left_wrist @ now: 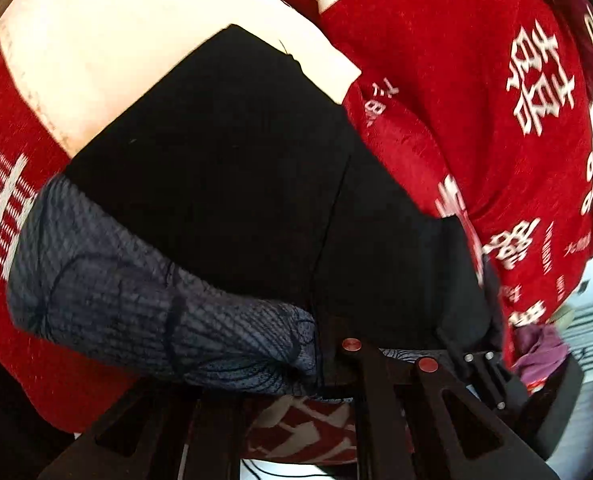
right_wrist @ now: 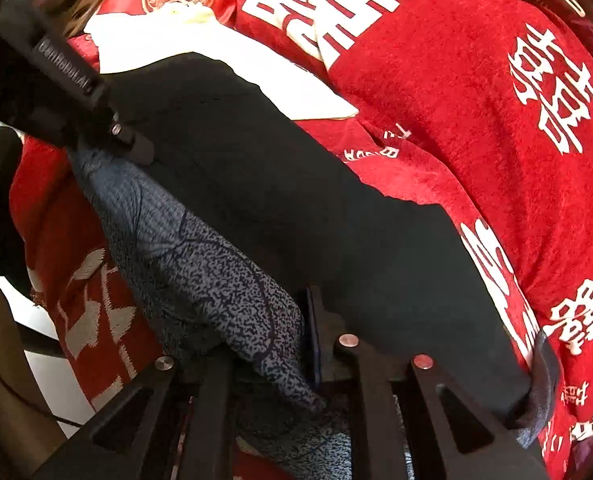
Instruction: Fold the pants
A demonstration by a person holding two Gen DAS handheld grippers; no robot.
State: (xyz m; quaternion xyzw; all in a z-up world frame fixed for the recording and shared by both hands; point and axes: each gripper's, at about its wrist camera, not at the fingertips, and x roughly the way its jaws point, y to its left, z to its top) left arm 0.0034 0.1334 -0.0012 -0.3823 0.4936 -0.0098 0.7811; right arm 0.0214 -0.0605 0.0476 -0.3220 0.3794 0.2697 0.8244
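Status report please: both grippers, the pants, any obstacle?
Left gripper on pants edge, jaw state unclear. Right gripper shut on pants. Pants on red blanket. No obstacle seen.

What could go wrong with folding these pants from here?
The left gripper pinches the waistband only at its edge, so the fabric may slip out. The right gripper grips the black pants and the grey lining together; they could bunch unevenly. The red blanket is wrinkled and might drag along.
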